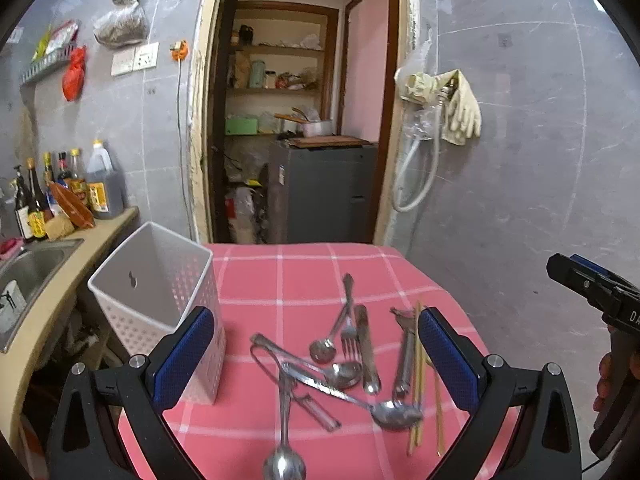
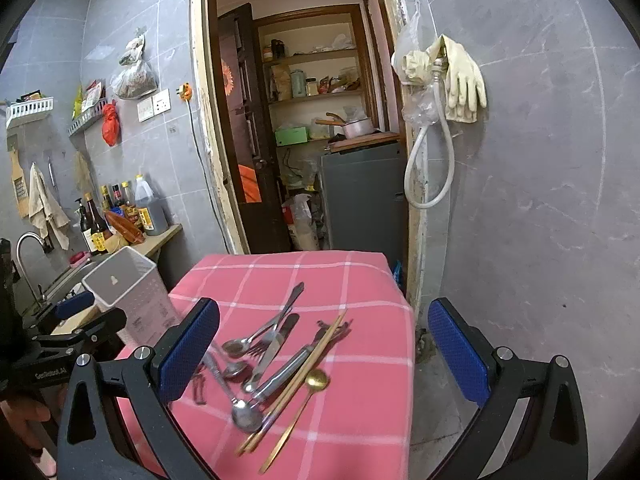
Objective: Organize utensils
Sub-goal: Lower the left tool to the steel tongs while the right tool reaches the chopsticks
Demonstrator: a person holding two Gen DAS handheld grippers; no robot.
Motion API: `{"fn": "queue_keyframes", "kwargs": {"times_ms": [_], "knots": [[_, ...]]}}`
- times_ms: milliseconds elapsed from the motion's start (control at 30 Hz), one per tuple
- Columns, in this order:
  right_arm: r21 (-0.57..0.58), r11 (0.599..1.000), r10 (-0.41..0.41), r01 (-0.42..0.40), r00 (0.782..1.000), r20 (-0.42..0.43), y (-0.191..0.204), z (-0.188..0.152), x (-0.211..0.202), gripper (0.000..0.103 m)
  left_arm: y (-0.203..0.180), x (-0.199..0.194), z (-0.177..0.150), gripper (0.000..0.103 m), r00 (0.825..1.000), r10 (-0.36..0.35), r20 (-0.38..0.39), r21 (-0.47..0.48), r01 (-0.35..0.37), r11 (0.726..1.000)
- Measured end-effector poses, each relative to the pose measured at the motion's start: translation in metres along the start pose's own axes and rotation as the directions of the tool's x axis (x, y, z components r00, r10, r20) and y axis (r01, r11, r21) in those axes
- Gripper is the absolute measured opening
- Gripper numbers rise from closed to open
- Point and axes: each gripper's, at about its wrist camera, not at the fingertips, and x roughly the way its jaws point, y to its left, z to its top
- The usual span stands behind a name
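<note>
Several metal utensils lie in a loose pile (image 1: 344, 364) (image 2: 264, 364) on the pink checked tablecloth (image 1: 280, 280) (image 2: 360, 280): spoons, a fork (image 1: 349, 332), a knife, tongs, wooden chopsticks (image 1: 418, 380) (image 2: 296, 380) and a gold spoon (image 2: 316, 380). A white perforated holder (image 1: 160, 280) (image 2: 128, 288) stands empty at the table's left edge. My left gripper (image 1: 316, 356) hangs open above the pile, holding nothing. My right gripper (image 2: 324, 352) is open too, over the table's right part. The right gripper shows at the left wrist view's right edge (image 1: 592, 292).
A counter with a sink (image 1: 28, 268) and sauce bottles (image 1: 68, 188) runs along the left. Behind the table an open doorway shows shelves and a grey cabinet (image 1: 324, 188). Rubber gloves (image 2: 460, 80) and a hose hang on the grey tiled wall to the right.
</note>
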Motion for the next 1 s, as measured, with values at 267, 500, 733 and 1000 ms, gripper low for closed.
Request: {"fn": "queue_keyframes", "kwargs": {"times_ms": [267,500,733,1000], "knots": [[0.027,0.998,0.066,-0.065,0.997,-0.049,-0.020,-0.008,0.060,0.102,-0.014,0.044,-0.004,0.103,0.997,0.074,-0.022,0.011,-0.074,0.997],[0.096,0.984,0.168,-0.151,0.963,-0.209,-0.034,-0.028,0.127,0.072,-0.015,0.085,-0.024,0.092,0.977,0.114,-0.177,-0.010,-0.118,0.993],[0.209,0.954,0.278,-0.215,0.894,-0.351,-0.035,-0.059,0.187,0.034,0.001,0.123,-0.045,0.065,0.918,0.152,-0.366,-0.122,-0.209,0.970],[0.265,0.933,0.341,-0.243,0.830,-0.441,-0.022,-0.084,0.223,0.025,0.022,0.143,-0.069,0.042,0.871,0.120,-0.476,-0.266,-0.273,0.924]]}}
